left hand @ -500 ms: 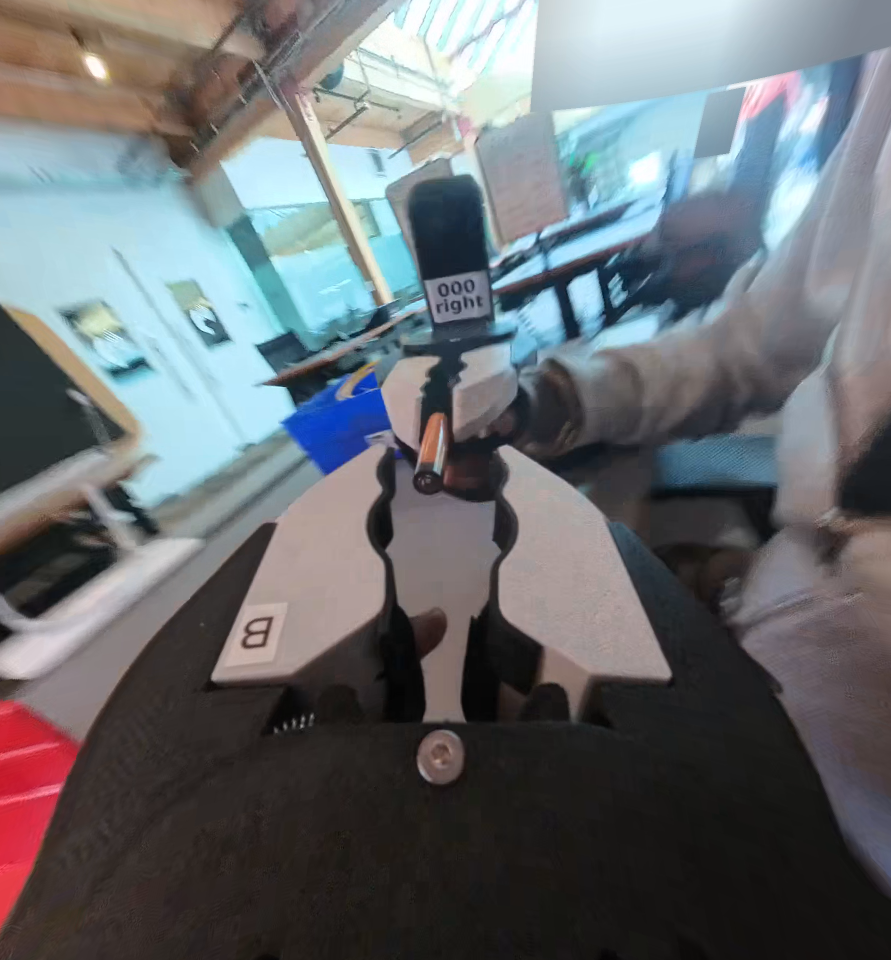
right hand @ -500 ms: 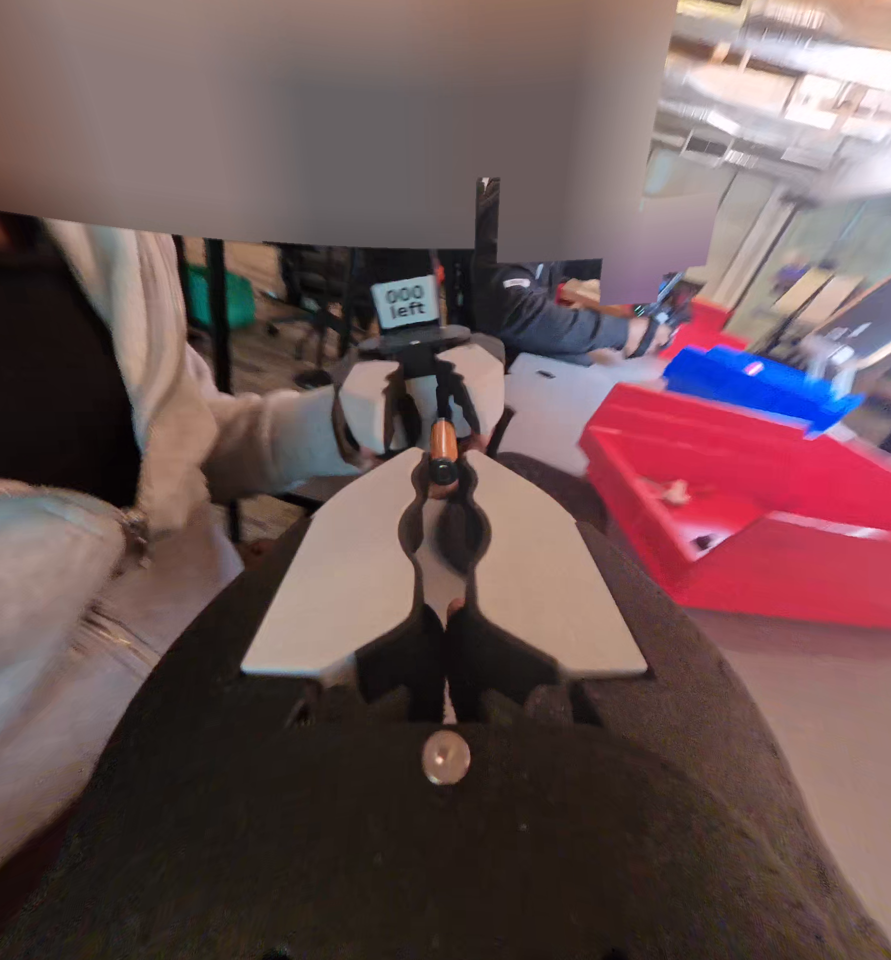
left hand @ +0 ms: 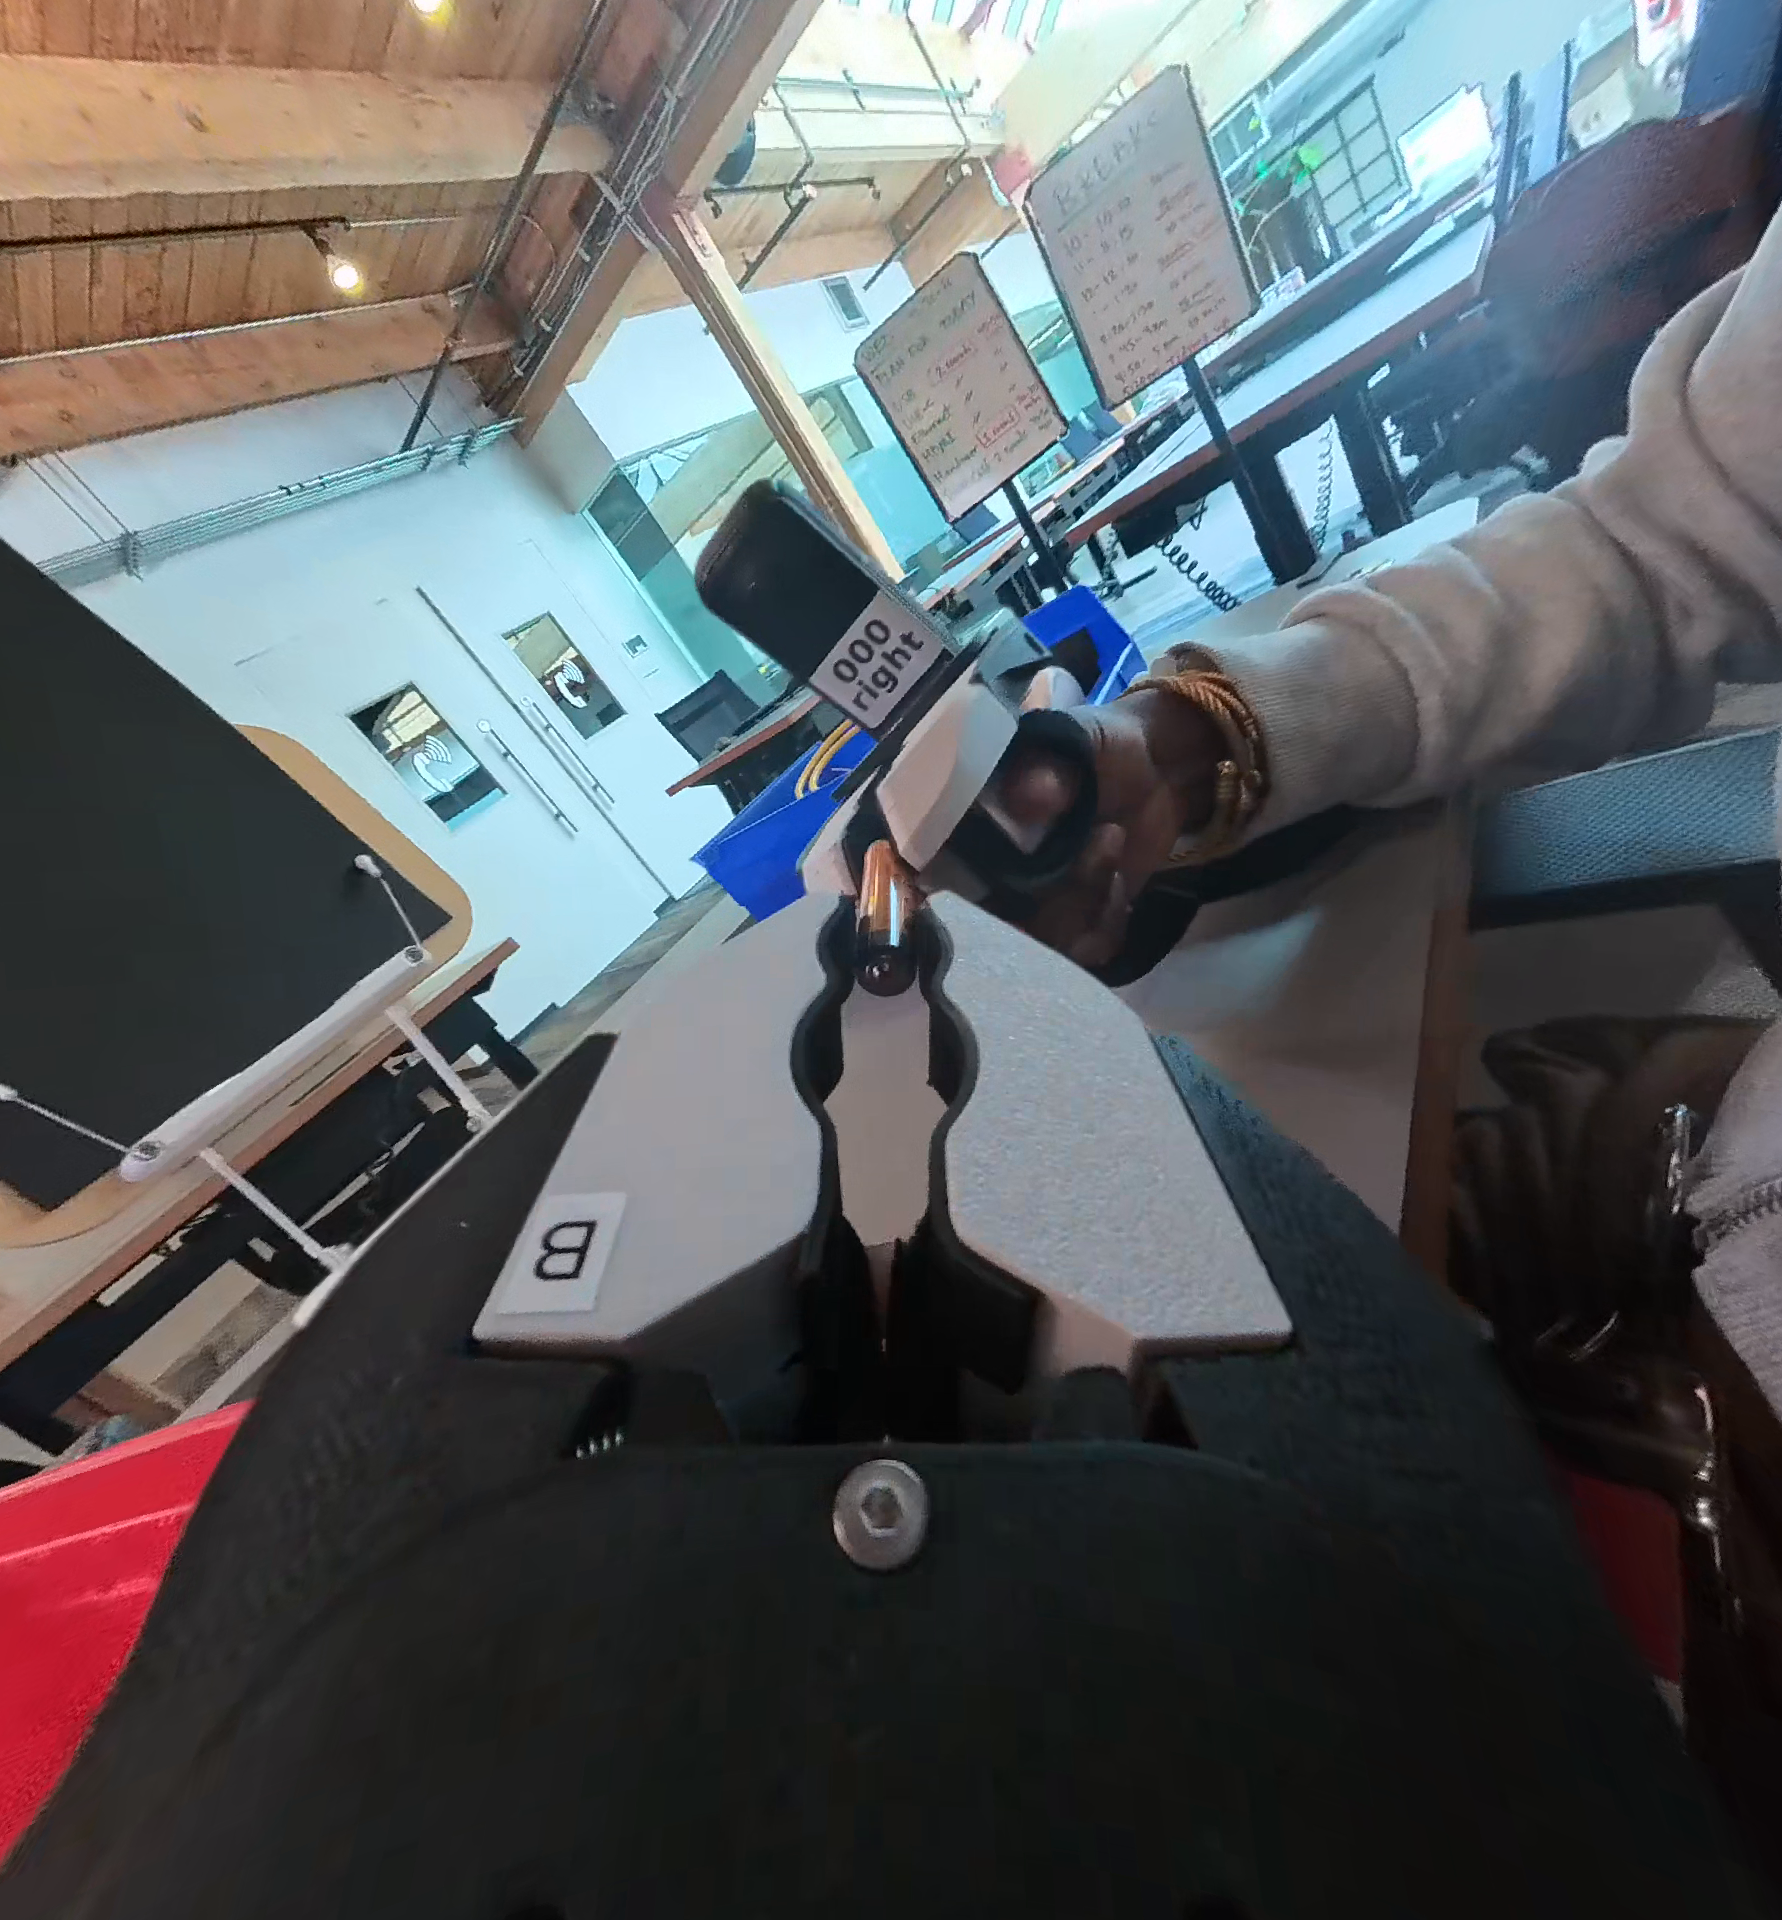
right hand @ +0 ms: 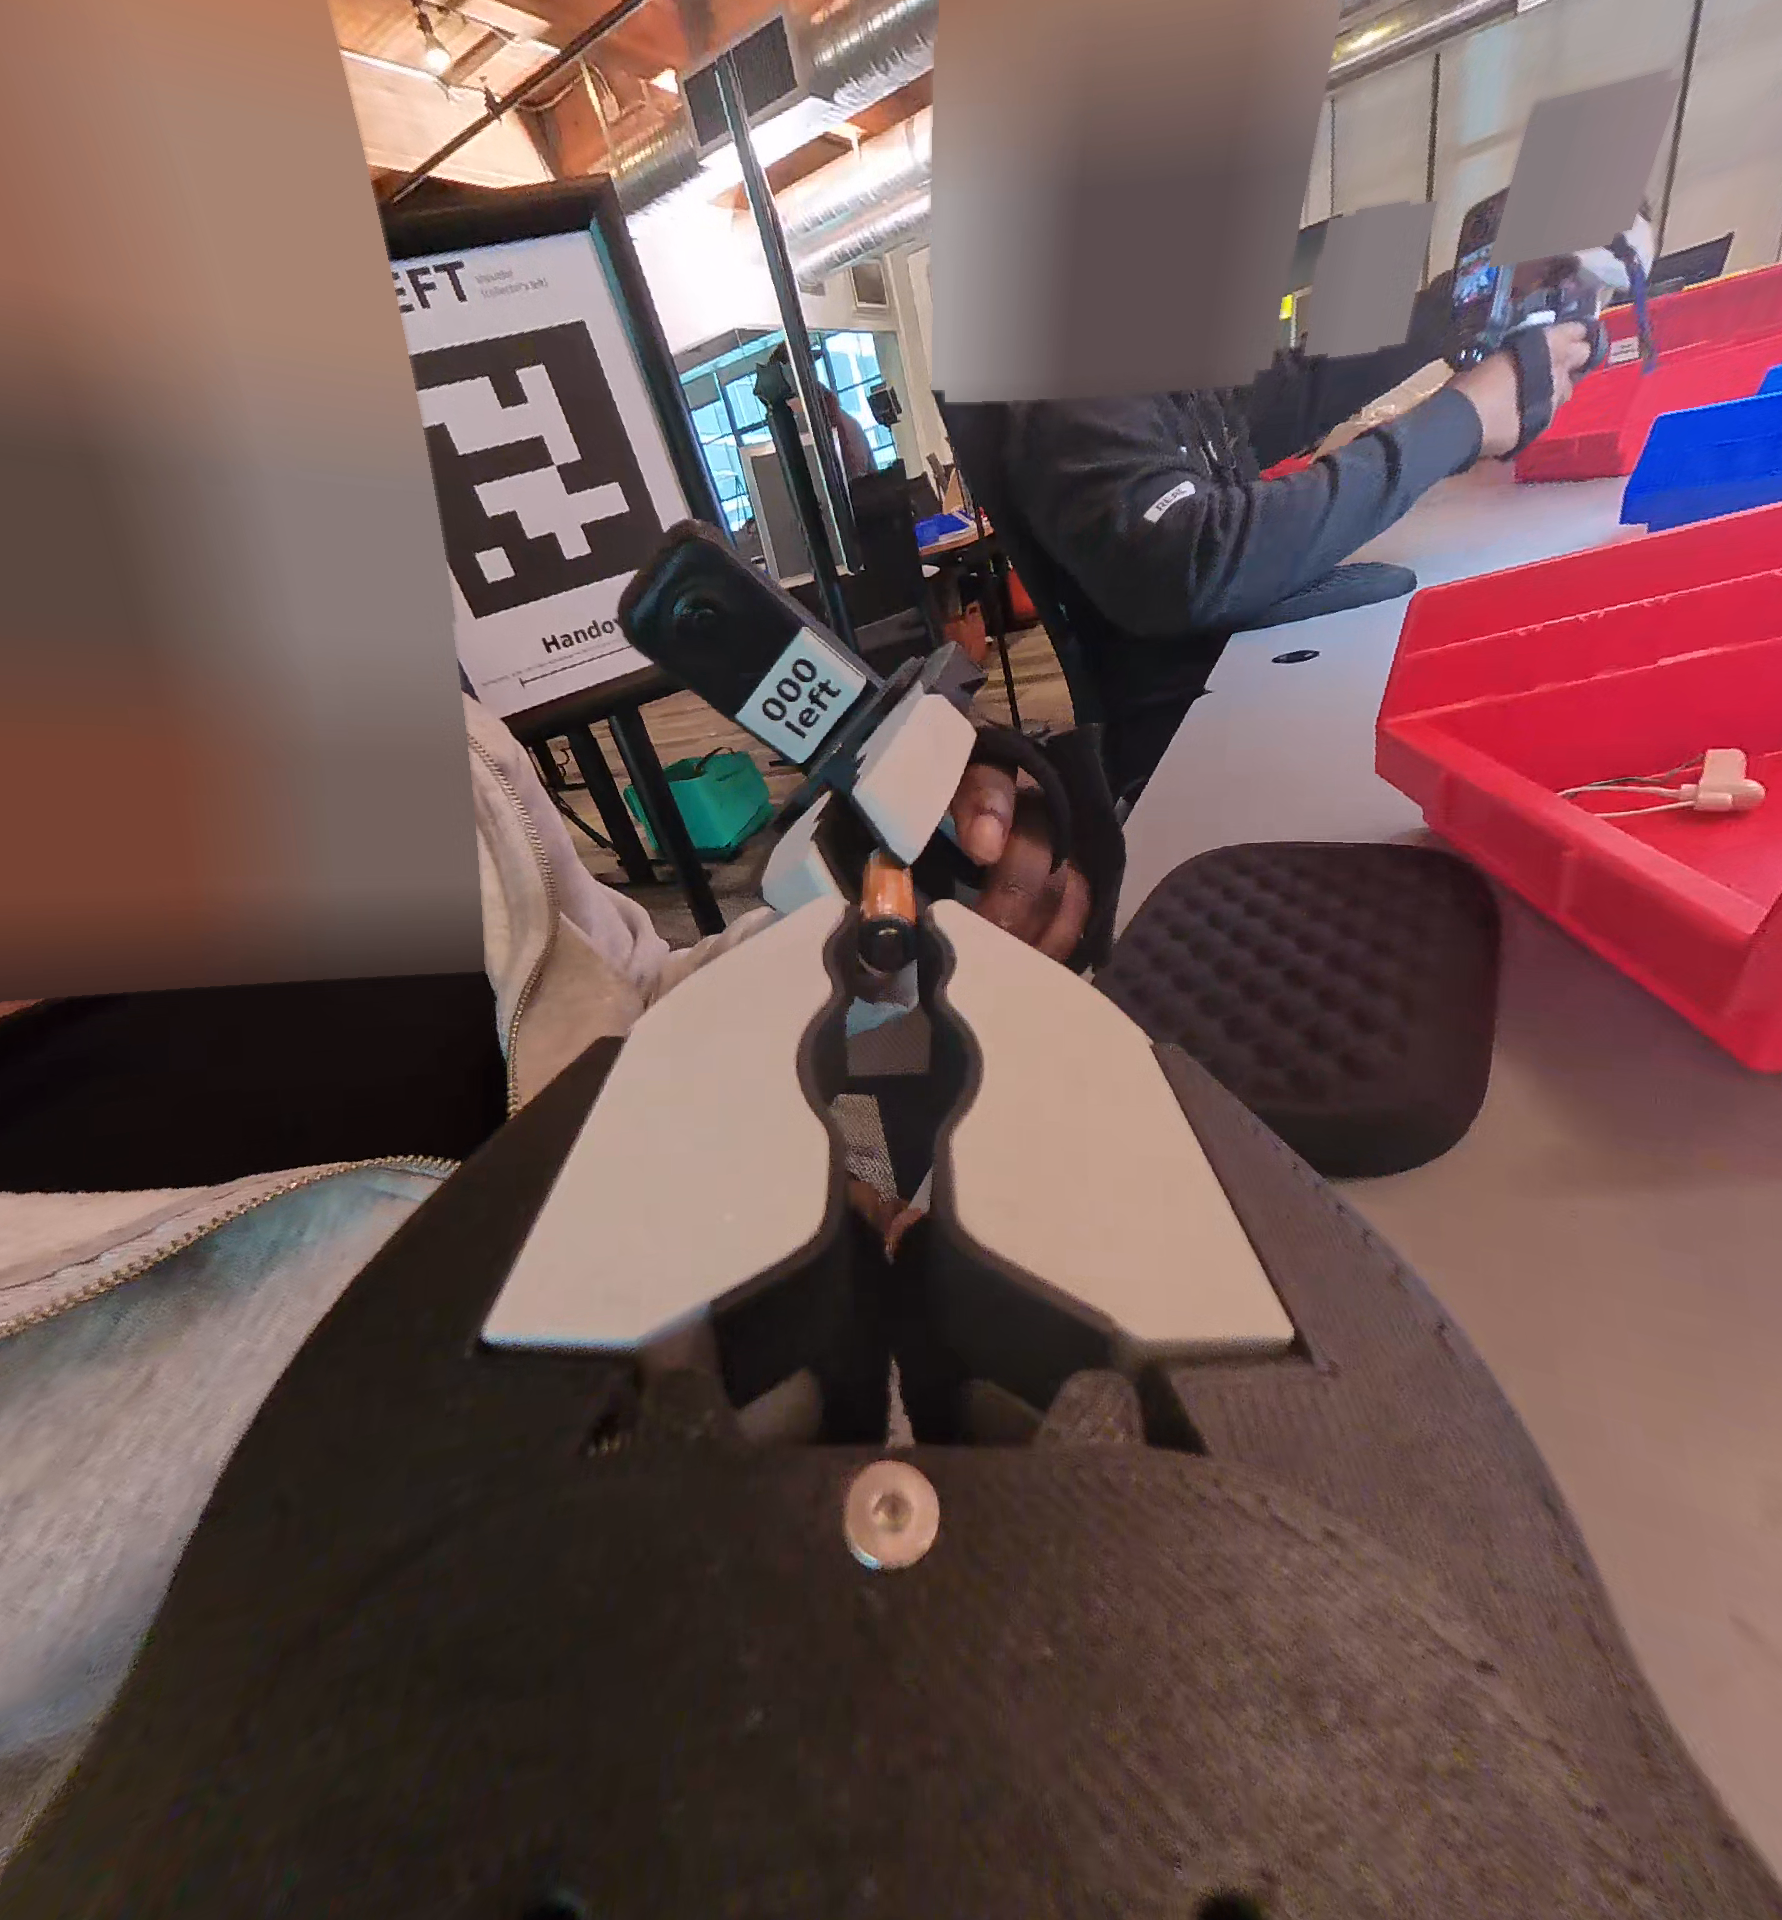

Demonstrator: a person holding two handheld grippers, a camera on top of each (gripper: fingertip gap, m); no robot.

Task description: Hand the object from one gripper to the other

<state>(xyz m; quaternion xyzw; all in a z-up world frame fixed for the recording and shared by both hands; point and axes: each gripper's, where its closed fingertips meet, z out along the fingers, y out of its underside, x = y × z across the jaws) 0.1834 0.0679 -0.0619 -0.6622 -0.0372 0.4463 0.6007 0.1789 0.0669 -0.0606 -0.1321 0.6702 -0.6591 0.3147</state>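
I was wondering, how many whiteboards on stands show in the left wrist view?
2. The nearer whiteboard stands behind the right gripper's camera, just right of centre; the farther whiteboard stands up and to its right, beside the desks. More may be hidden.

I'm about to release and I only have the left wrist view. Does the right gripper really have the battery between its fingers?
Observer: Yes. In the right wrist view, the right gripper's grey fingers close on the copper-and-black cylindrical battery at their tip notch. The left gripper is on the battery's far end.
Operator: What's nearby if it drops?
Observer: A black dimpled foam pad lies on the grey table, beyond and to the right of the fingertips in that view. I cannot tell whether it sits directly under the battery.
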